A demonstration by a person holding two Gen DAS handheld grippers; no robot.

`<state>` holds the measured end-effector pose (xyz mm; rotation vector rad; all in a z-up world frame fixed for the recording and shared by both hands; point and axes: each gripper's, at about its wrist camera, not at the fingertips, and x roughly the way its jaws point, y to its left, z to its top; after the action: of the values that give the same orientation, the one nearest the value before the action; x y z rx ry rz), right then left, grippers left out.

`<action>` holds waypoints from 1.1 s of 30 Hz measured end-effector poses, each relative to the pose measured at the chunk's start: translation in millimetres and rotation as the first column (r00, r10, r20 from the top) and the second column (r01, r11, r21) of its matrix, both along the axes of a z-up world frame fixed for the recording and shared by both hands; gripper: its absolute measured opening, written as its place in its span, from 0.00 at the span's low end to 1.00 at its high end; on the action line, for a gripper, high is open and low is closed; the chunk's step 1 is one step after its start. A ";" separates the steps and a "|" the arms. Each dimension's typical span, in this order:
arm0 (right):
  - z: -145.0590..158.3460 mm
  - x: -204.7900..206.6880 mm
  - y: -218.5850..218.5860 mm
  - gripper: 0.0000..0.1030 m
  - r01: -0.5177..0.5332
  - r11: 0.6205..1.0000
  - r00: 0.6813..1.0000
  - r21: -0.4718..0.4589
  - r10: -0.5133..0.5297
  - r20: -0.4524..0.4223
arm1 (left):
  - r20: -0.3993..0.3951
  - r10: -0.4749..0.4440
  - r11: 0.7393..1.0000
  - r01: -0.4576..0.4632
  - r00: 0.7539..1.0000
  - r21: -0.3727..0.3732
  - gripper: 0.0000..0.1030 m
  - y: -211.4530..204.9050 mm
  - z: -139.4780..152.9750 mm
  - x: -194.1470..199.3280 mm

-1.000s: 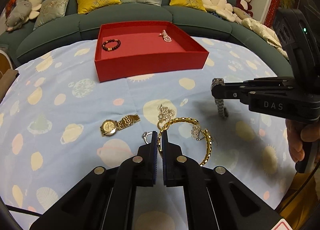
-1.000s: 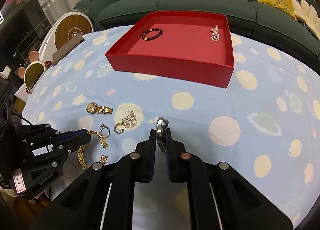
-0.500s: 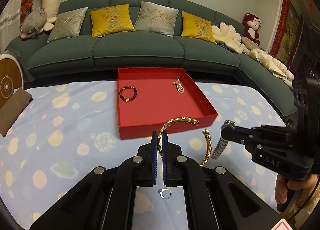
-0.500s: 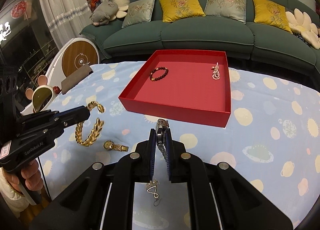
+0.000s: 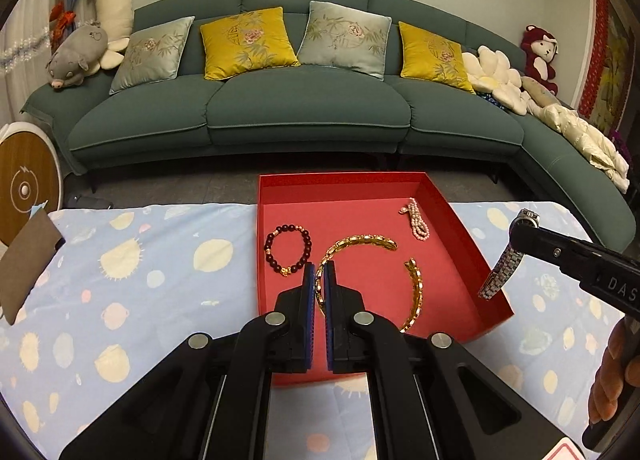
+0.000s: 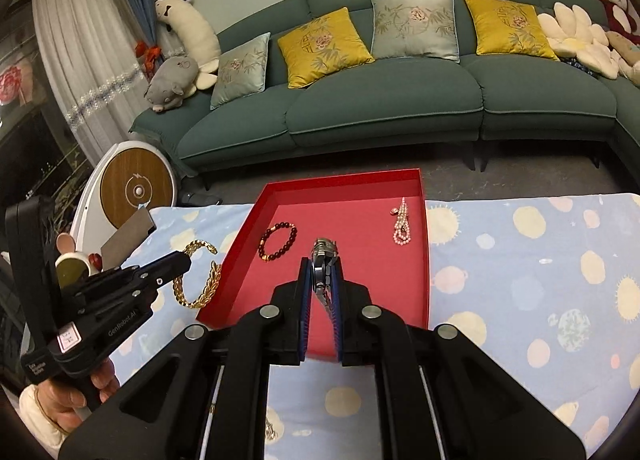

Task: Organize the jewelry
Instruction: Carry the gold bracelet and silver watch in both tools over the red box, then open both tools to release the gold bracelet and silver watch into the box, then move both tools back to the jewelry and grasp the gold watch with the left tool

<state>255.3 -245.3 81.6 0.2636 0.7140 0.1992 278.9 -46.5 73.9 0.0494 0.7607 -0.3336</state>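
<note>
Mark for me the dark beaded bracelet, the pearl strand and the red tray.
Dark beaded bracelet (image 5: pixel 288 249): left wrist view, its right-hand beads.
Pearl strand (image 5: pixel 417 219): left wrist view, mid-strand.
Red tray (image 5: pixel 262 260): left wrist view, left wall.

Teal sofa (image 5: pixel 304 108) w/ cushions (image 5: pixel 244 42) — curtains (image 6: pixel 76 72) left.

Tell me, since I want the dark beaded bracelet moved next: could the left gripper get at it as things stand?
Probably not yet: the left gripper is shut on the gold chain necklace. The dark beaded bracelet lies uncovered in the red tray.

The silver watch (image 6: pixel 322 272) face hides between the right tongs (image 6: pixel 322 272); its strap's lower end is cut off below
</note>
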 end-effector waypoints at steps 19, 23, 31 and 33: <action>-76.8 71.5 -20.5 0.16 0.034 0.995 0.991 -0.089 -0.045 -0.124 | -0.144 0.088 0.989 -0.070 0.986 0.129 0.10 -15.0 -81.0 58.1; -68.3 70.7 -25.4 0.18 0.058 0.992 0.995 -0.109 -0.066 -0.072 | -0.155 0.103 0.993 -0.091 0.983 0.081 0.21 -10.4 -78.8 62.9; -23.6 53.5 -25.4 0.29 0.083 0.994 0.996 -0.072 -0.081 0.028 | -0.024 0.144 0.988 -0.142 0.989 0.051 0.50 -0.4 -31.4 42.8; -5.5 42.7 -20.7 0.29 0.082 0.994 0.995 -0.074 -0.077 0.060 | 0.002 0.144 0.989 -0.144 0.990 0.043 0.51 5.0 -13.4 33.2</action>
<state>298.1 -266.0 76.1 0.2121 0.6521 0.1029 312.1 -41.5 60.5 0.0348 0.7683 -0.1797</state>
